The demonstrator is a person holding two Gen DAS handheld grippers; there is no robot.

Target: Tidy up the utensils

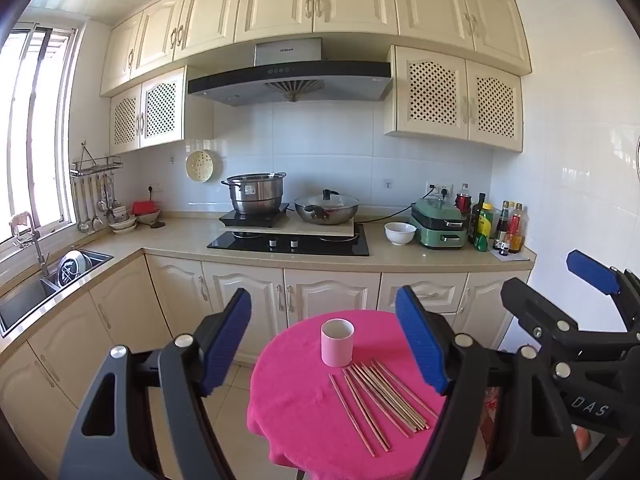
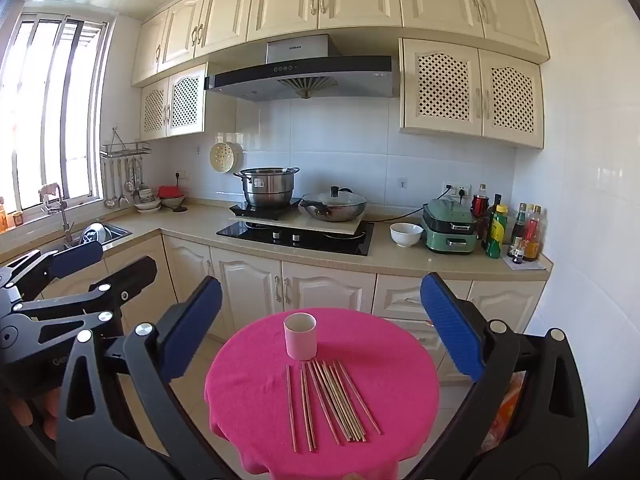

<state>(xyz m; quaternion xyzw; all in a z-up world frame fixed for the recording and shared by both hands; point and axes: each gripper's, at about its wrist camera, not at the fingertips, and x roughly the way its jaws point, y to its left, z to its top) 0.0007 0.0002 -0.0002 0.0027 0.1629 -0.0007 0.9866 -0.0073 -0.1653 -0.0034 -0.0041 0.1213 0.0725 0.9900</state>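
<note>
Pink cloth is covering the round tabletop (image 2: 248, 412) ahead of me, and the wooden chopsticks (image 2: 332, 402) are lying loose on it, fanned out in the middle and running toward the near edge. Their long axes are pointing from the near edge toward the far edge, so the far tips are ending just beside the pink cup (image 2: 300, 336), which is standing upright toward the far edge.

I'm holding my right claw (image 2: 320, 336) wide open with nothing in it, blue pads spread to either side of the cup. My left claw (image 1: 324, 344) is gaping open and empty too, likewise framing the cup (image 1: 337, 342), with the chopsticks (image 1: 380, 404) slanting off toward the near right edge in that view.

Both claws are hovering above and short of the sticks, well apart from them. I'm judging the right claw the better placed, since the bundle is sitting almost dead centre under it and lengthwise along my fingers. I'd need to turn the wrist so the pads close across the sticks.

Writing: I'm reading "DAS" on the right claw's body from the left view; the range hood's badge is too small to read.
</note>
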